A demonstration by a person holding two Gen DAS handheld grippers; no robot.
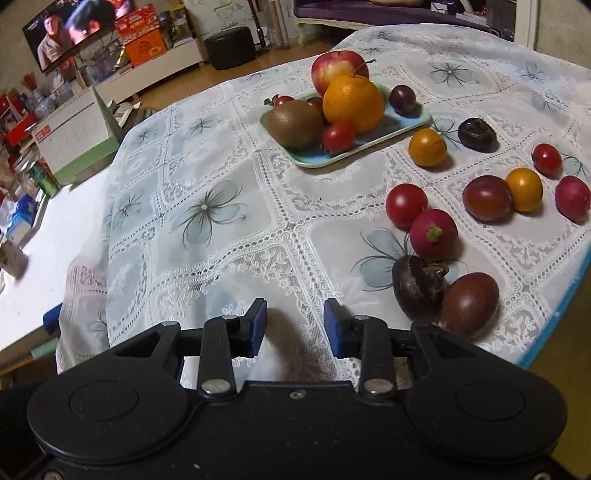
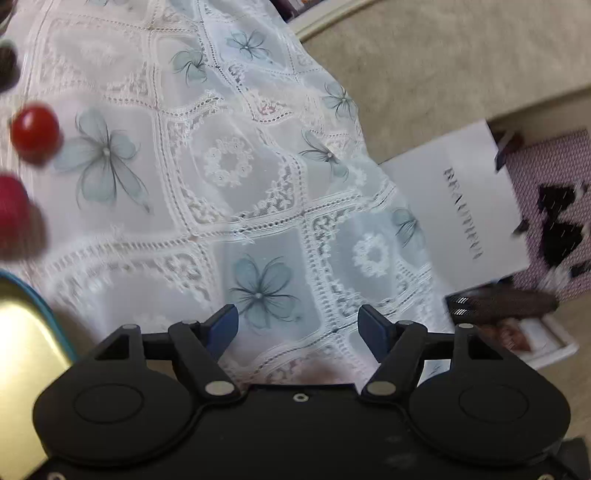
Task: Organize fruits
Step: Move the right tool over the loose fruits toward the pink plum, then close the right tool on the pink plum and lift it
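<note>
Red tomato (image 1: 406, 205) beyond, right of gaping left tongs (image 1: 294, 325).

free: bare tablecloth (image 1: 229, 229) left | blocked: loose fruits (image 1: 487, 197) right

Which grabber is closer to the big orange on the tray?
Probably left. The left gripper faces the big orange across the cloth; the right gripper doesn't see it.

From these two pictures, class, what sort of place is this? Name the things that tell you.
Most likely a living room at home: a television playing above a cluttered low cabinet, and a table under a lace tablecloth with a tray of fruit.
</note>
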